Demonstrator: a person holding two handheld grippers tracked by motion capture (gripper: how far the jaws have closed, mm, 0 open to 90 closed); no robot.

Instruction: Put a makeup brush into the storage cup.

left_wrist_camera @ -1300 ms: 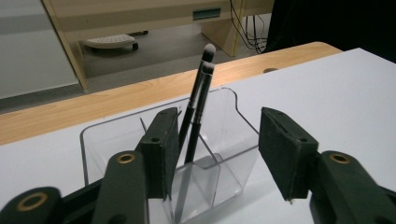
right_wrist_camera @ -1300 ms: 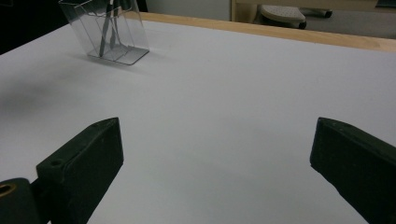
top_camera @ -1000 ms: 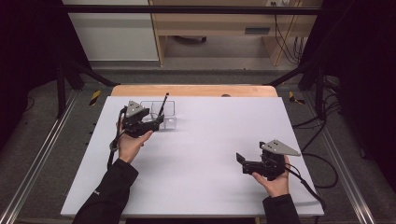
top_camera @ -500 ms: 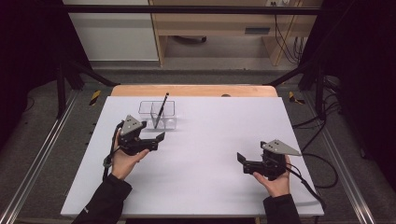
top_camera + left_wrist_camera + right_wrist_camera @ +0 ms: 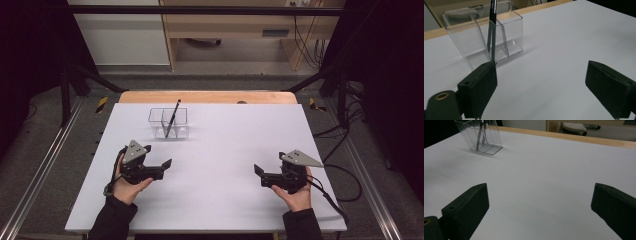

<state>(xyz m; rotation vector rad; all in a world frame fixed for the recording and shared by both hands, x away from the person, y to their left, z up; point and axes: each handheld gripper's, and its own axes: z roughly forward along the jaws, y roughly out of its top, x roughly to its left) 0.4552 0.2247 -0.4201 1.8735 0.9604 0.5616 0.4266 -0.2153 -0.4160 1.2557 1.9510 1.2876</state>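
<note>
High view has the pen (image 5: 172, 118) standing tilted in the clear holder (image 5: 168, 123) at the worktop's (image 5: 225, 150) far side, probably its middle slot. Looks basically done: left gripper (image 5: 166, 163) fingers just spread, empty, well short of it; right gripper (image 5: 258, 170) wide apart, empty.

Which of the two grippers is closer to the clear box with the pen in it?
The left gripper. It sits nearer the clear box holding the pen; the right gripper is farther off.
</note>
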